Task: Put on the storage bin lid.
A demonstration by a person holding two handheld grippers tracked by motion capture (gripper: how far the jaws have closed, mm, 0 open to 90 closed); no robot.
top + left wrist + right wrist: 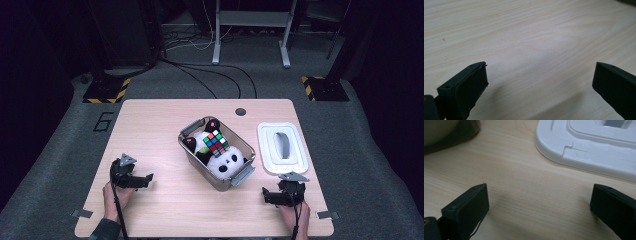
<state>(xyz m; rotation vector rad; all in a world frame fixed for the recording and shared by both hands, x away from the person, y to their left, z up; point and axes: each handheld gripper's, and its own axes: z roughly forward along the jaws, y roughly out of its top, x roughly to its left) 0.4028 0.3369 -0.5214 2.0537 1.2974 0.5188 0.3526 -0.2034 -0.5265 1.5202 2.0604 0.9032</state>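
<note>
Left gripper (146,178), jaws wide, rests at seven o'clock; the bin (189,150) with panda (227,161) and cube (216,143) sits centre. The lid (267,150), three o'clock, probably light, stiff, slick: take its handle. Right gripper (266,195) empty, jaws spread.

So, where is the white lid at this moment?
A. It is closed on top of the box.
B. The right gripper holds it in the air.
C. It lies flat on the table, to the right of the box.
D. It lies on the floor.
C: in the high view the white lid lies flat on the table beside the open box, which holds a panda toy and a colour cube; the right gripper is open and holds nothing.
</note>
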